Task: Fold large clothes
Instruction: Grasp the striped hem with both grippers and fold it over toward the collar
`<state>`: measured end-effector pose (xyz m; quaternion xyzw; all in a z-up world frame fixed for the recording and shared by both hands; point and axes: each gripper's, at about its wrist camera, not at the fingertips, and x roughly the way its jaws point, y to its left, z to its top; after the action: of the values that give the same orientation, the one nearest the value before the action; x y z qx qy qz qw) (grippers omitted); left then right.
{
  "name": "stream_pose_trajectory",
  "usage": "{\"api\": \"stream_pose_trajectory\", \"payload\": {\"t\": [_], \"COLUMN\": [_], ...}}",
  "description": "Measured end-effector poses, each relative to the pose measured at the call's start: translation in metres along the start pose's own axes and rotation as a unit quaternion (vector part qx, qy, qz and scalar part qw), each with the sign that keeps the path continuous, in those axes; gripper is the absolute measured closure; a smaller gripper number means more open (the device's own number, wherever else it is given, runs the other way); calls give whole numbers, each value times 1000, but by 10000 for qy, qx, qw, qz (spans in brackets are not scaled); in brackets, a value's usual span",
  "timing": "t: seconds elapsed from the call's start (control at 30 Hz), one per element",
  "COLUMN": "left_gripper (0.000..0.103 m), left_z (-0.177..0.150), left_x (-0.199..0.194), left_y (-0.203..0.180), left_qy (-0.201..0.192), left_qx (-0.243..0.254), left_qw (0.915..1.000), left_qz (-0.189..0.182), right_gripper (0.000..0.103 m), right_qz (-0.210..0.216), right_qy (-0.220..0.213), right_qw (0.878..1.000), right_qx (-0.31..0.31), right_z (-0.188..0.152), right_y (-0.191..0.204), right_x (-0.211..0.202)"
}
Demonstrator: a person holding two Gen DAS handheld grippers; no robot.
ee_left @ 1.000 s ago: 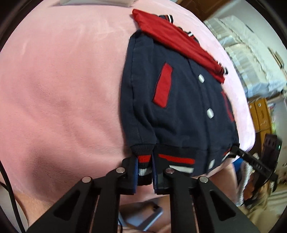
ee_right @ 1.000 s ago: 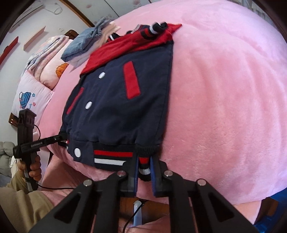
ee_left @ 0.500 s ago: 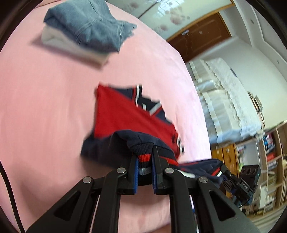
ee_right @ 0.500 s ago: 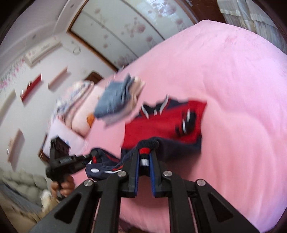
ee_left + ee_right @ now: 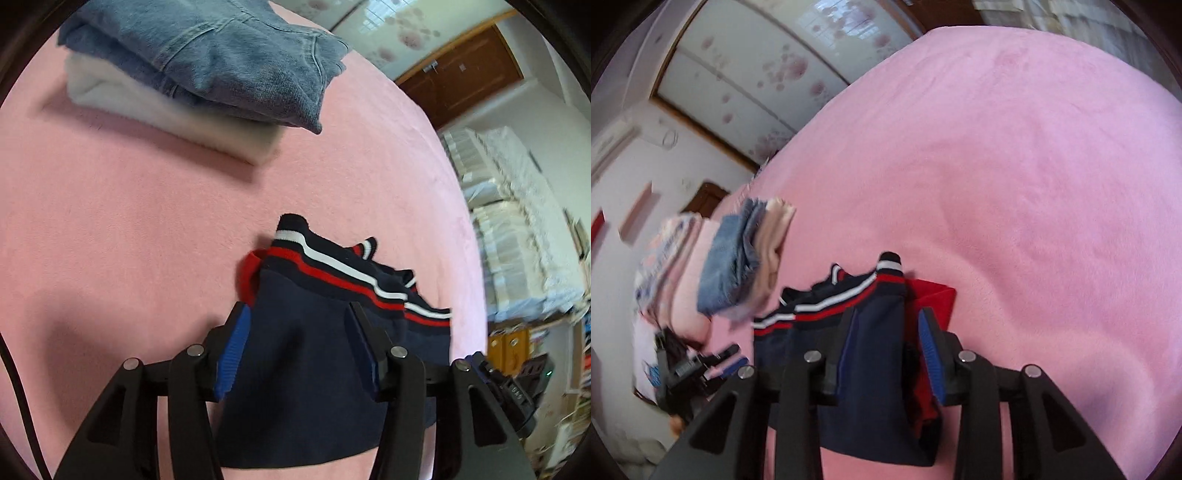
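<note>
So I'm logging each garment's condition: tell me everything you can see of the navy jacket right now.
The navy jacket looks like soft knit cotton, with a ribbed hem band striped red and white. It lies folded in half on the pink blanket, hem brought up over the top; a red sleeve peeks out underneath. Both tools, left and right, stand open, straddling the folded fabric. It sits apart from the folded jeans pile.
</note>
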<state>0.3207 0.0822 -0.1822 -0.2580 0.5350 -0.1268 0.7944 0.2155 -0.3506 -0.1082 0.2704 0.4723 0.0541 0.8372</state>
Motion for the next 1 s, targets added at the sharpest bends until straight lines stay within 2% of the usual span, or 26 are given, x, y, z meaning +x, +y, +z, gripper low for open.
{"api": "stream_pose_trajectory", "payload": {"t": [0.17,0.33,0.4,0.43,0.47,0.5,0.53,0.57,0.6,0.67,0.73,0.77,0.83,0.9,1.0], "left_gripper": [51,52,57,72,94,94,94,94,94,94,94,94,92,89,78], "left_z": [5,15,17,18,19,19,20,19,17,16,18,19,17,15,11], "left_x": [20,33,36,37,39,39,36,28,21,20,40,53,63,58,45], "left_y": [-5,-19,-24,-26,-29,-30,-33,-37,-44,-47,-42,-36,-30,-34,-47], "left_qy": [71,-22,-68,-86,-92,-97,-172,-359,-603,-802,-555,-391,-279,-341,-403], "left_qx": [491,866,958,995,1060,1081,1101,1156,1277,1386,1299,1238,1168,1196,1380], "left_qw": [9986,9957,9944,9938,9928,9923,9917,9906,9880,9841,9842,9838,9841,9831,9801], "left_qz": [166,336,431,486,557,600,638,634,629,768,1065,1239,1311,1342,1370], "right_gripper": [68,68,68,68,67,75,88,93,93,94,93,93,88,82,72], "right_qz": [-234,-280,-340,-400,-411,-447,-529,-605,-615,-608,-739,-867,-1088,-1092,-1207], "right_qy": [172,323,354,359,333,303,312,246,-2,-361,-260,-13,212,141,-75], "right_qw": [9979,9972,9970,9968,9968,9962,9949,9942,9940,9937,9936,9930,9899,9905,9895], "right_qx": [-581,-613,-602,-589,-597,-688,-799,-853,-899,-873,-809,-806,-878,-824,-793], "right_z": [0,11,14,16,17,17,16,16,16,18,18,16,9,8,9], "right_y": [15,21,22,22,22,23,25,28,31,29,22,18,16,15,19], "right_x": [19,50,58,63,67,70,71,68,57,44,55,70,85,80,57]}}
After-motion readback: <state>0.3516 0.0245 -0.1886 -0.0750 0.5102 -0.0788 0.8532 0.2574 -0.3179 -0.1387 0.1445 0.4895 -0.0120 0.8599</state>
